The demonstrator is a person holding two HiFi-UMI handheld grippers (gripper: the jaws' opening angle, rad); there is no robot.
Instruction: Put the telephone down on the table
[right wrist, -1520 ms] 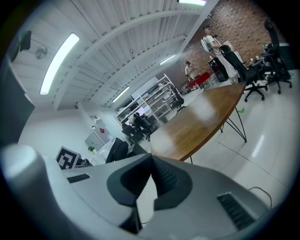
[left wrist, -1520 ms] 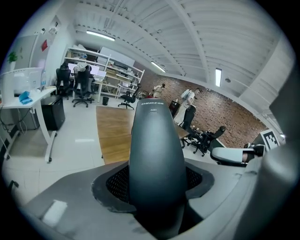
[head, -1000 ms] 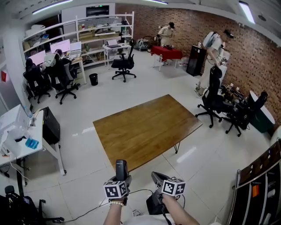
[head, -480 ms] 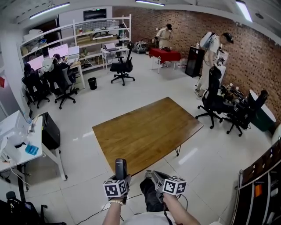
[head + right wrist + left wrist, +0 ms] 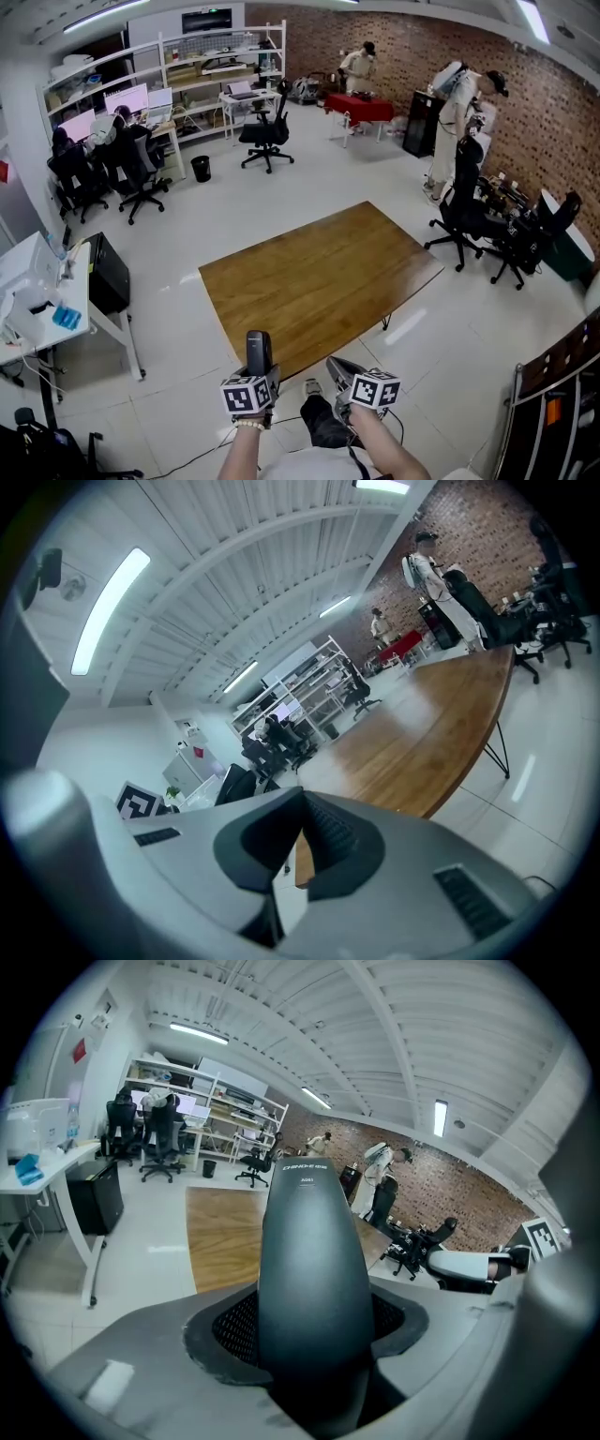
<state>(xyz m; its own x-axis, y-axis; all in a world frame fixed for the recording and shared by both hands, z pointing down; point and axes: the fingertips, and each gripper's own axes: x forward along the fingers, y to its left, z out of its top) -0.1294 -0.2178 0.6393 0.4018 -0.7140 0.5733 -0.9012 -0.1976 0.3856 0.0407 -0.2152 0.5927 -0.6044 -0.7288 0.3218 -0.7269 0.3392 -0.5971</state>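
Note:
A black telephone handset (image 5: 258, 352) stands upright in my left gripper (image 5: 257, 367), which is shut on its lower part. In the left gripper view the handset (image 5: 314, 1251) fills the middle and rises out of the jaws, hiding the pads. Beside it at the right, my right gripper (image 5: 342, 373) is shut with nothing in it. In the right gripper view its dark pads meet at the tips of the right gripper (image 5: 302, 799). The bare wooden table (image 5: 319, 277) lies ahead of both grippers, its near edge just beyond the handset. Both gripper views also catch the table (image 5: 220, 1232) (image 5: 422, 742).
A white desk (image 5: 42, 319) with a dark cabinet stands at the left. Black office chairs (image 5: 464, 211) and two standing people are at the right and back. A dark rack (image 5: 558, 394) is at the lower right. A cable (image 5: 187, 455) runs over the floor near my feet.
Both grippers have come a little closer to the table's near edge as the person steps forward. The left gripper's hold on the handset is unchanged.

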